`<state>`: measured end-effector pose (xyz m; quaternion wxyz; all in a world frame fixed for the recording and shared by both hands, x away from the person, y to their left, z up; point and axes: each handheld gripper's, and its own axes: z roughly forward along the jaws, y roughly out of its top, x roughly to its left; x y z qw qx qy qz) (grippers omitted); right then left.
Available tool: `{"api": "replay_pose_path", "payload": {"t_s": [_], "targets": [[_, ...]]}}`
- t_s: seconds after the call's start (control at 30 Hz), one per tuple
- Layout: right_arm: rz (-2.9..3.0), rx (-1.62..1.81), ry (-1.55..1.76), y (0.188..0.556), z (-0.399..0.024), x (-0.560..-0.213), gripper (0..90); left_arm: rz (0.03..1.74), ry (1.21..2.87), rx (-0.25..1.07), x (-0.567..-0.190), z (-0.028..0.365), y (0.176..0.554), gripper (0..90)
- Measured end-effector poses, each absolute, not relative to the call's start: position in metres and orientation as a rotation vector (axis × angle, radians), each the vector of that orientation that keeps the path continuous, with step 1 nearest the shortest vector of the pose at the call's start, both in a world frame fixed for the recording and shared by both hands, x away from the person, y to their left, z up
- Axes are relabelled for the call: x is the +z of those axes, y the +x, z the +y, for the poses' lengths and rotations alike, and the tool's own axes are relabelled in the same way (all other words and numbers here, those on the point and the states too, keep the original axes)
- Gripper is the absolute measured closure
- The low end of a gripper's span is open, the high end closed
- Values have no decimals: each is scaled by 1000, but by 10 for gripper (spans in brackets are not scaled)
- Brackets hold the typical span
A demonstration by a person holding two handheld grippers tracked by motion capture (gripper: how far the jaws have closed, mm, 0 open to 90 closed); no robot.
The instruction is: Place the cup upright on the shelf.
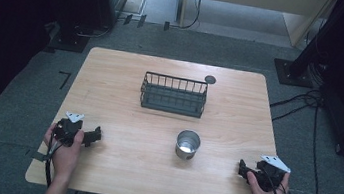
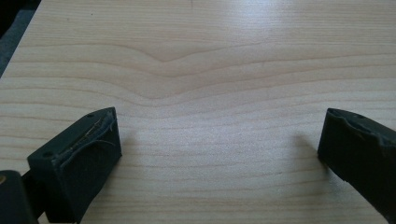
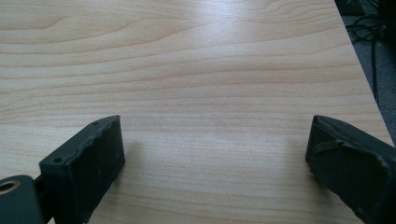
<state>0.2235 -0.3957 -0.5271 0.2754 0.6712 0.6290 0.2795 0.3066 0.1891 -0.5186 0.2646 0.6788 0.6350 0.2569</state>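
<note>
From above, the cup (image 1: 187, 144) stands between the left gripper (image 1: 95, 136) and right gripper (image 1: 242, 168), the basket (image 1: 174, 94) beyond them. Left gripper view: jaws wide, empty, bare table (image 2: 201, 70) ahead. Right gripper view: likewise. Nothing looks begun.

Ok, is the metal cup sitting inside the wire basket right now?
No, the metal cup stands on the bare table, nearer the person than the wire basket and apart from it.

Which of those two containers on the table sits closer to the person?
The round metal cup. It stands toward the near edge, between the two claws, while the dark wire basket sits beyond it, toward the far edge.
</note>
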Motion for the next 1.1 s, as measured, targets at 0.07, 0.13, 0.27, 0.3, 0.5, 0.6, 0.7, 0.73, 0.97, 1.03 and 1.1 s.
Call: {"api": "replay_pose_path", "payload": {"t_s": [0.07,0.13,0.27,0.3,0.5,0.6,0.7,0.73,0.97,1.03,1.1], "targets": [[1690,751,1804,224,-396,-527,39,1716,1834,694,-519,189,307,0],[1691,752,1804,224,-396,-527,39,1716,1835,694,-519,189,307,0],[1704,750,1802,224,-395,-527,24,1716,1834,694,-519,189,307,0],[1703,751,1803,224,-395,-527,25,1716,1835,694,-519,189,307,0],[1737,767,1807,222,-386,-525,25,1716,1834,694,-519,189,307,0],[1759,782,1782,222,-377,-522,26,1716,1834,694,-519,189,307,0],[1784,815,1755,222,-365,-518,26,1716,1834,694,-519,189,307,0],[1790,818,1749,222,-363,-517,25,1716,1835,694,-519,189,307,0],[1810,852,1715,224,-350,-511,27,1716,1834,694,-519,189,307,0],[1821,860,1701,224,-345,-509,27,1716,1834,694,-519,189,307,0],[1833,871,1680,225,-339,-507,27,1716,1834,694,-519,189,307,0]]}}
